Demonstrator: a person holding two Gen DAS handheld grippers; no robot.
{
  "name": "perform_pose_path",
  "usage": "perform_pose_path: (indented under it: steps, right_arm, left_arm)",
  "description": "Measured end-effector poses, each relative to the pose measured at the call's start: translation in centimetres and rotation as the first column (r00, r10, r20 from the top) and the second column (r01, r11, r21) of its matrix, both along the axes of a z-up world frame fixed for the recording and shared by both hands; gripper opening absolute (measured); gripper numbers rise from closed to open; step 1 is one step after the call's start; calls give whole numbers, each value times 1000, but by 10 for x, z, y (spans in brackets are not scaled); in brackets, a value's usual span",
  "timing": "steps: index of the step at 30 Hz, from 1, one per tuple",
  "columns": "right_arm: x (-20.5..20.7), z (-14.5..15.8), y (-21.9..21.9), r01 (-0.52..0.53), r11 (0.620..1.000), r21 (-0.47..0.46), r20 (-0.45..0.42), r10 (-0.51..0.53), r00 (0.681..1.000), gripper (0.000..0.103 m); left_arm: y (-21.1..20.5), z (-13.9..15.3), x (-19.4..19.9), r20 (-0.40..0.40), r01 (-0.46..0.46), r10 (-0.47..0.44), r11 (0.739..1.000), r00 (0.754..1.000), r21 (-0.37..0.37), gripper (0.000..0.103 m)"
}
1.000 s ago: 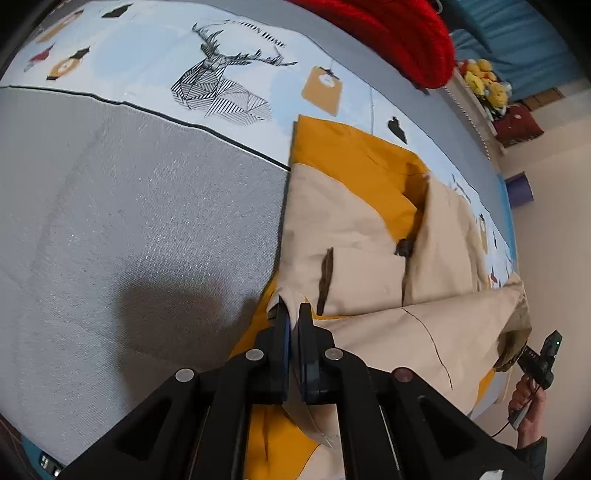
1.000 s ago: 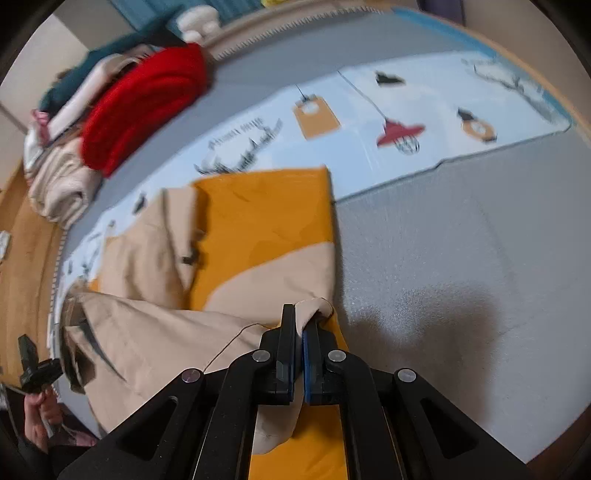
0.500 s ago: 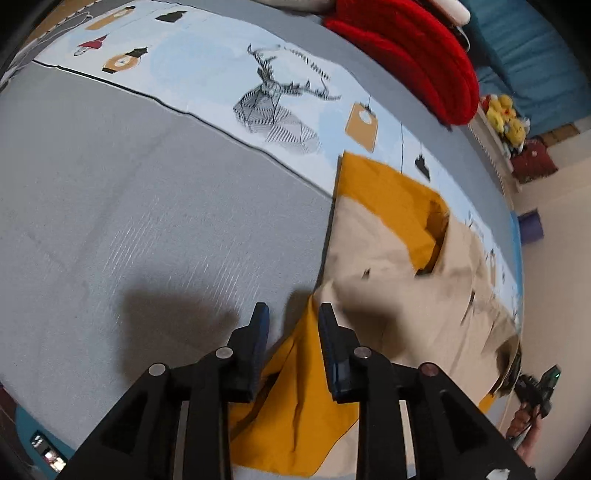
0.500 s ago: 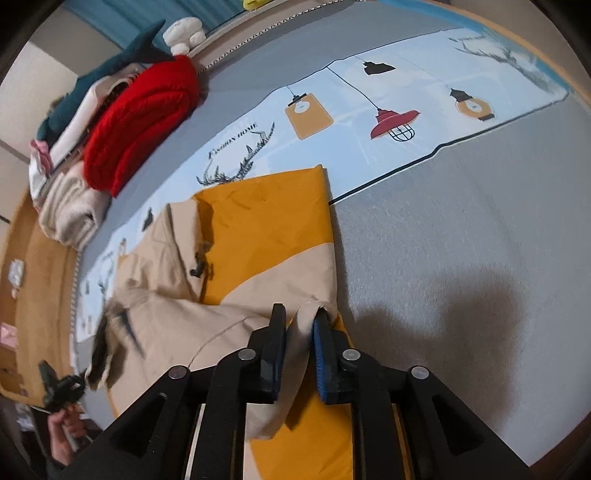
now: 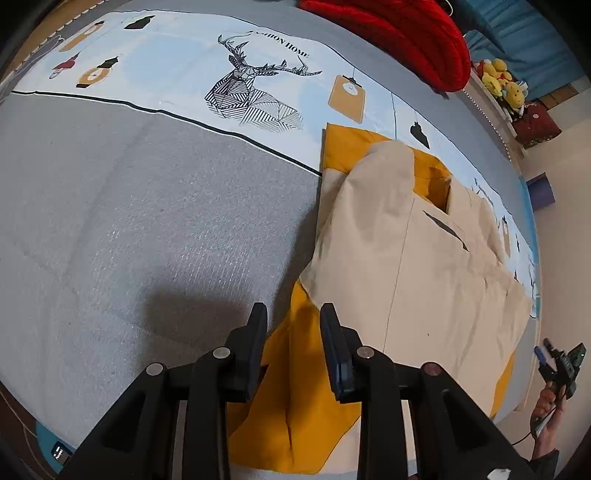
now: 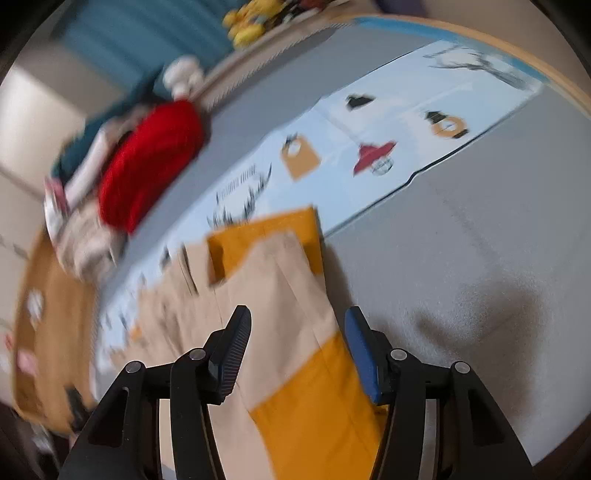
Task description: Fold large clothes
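Grey bedding with a pale blue deer-print runner (image 5: 258, 92) fills both views. Half a second ago my right tongs (image 6: 297, 350) still pinched a beige fold; now both stand spread and empty above the cloth, and my left tongs (image 5: 293, 345) have opened wider. So the fold has been laid down. The beige-and-mustard garment (image 5: 406, 251) lies flat on the bedding, its beige half draped over the mustard. A red knit pile (image 5: 406, 33) sits beyond. My right view is motion-blurred.
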State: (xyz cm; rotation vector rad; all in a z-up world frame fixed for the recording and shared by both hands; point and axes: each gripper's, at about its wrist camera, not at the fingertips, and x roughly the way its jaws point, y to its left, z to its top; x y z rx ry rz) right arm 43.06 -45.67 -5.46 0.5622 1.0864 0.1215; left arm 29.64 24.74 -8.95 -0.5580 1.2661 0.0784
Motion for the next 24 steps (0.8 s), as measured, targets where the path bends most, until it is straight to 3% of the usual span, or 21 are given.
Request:
perform_pose_path:
  steps: [5, 8, 12, 16, 17, 19, 20, 22, 24]
  right_arm:
    - [3, -44, 27, -152, 981, -123, -147, 134, 980, 54]
    - [5, -65, 31, -186, 973, -134, -203, 157, 967, 54]
    - [7, -75, 35, -216, 970, -107, -217, 189, 958, 54]
    - [6, -79, 43, -260, 956, -139, -230, 224, 947, 54]
    - [5, -76, 44, -261, 952, -158, -219, 224, 950, 50]
    - [4, -70, 44, -257, 952, -168, -198, 222, 955, 28]
    - [2, -66, 41, -244, 955, -166, -184, 213, 959, 18]
    - [-2, -57, 38, -225, 963, -149, -154, 202, 967, 11]
    - [-7, -44, 37, -226, 962, -152, -113, 210, 971, 8]
  left_arm:
    - [-2, -13, 5, 0, -8, 8, 1000, 1000, 0, 32]
    - [-5, -18, 14, -1, 2, -2, 1000, 1000, 5, 33]
    - [-9, -17, 24, 28, 15, -16, 1000, 999, 19, 38]
    - [-13, -24, 33, 17, 21, -21, 1000, 1000, 23, 38]
    - [-14, -25, 35, 15, 25, -26, 999, 1000, 25, 38]
    - [-17, -27, 38, 19, 38, -39, 999, 999, 31, 37]
    - [-19, -27, 40, 26, 49, -50, 998, 998, 36, 30]
    - [-23, -24, 40, 44, 75, -76, 997, 996, 29, 8]
    - [-25, -16, 40, 71, 103, -106, 994, 992, 43, 4]
